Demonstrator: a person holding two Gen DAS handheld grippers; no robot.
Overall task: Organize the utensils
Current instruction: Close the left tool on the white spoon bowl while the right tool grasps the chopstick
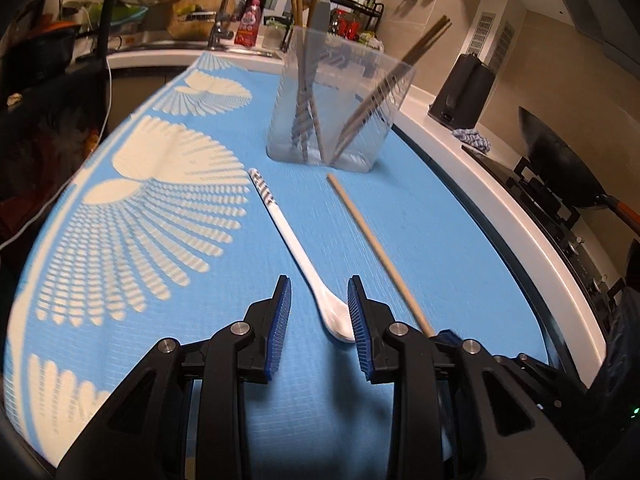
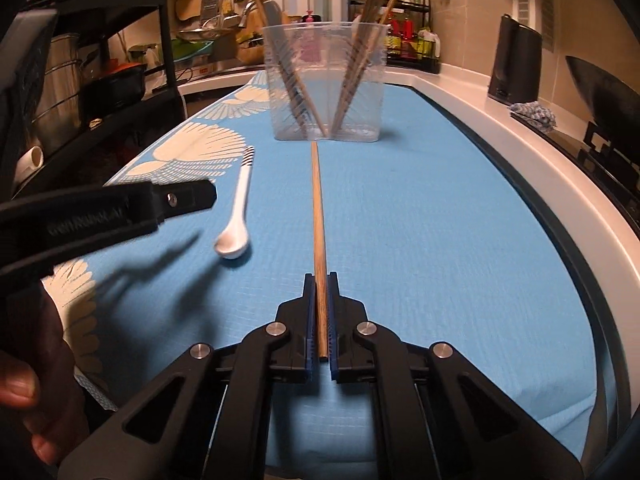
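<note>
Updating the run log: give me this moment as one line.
right gripper: shut on chopstick | left gripper: open over white spoon | clear container: holds chopsticks

You won't find any text you can read here. The red bottle (image 1: 249, 20) by the sink carries a label, but it is too blurred to make out. The raised lettering on the left gripper's (image 2: 100, 210) black arm is smeared beyond reading too.
</note>
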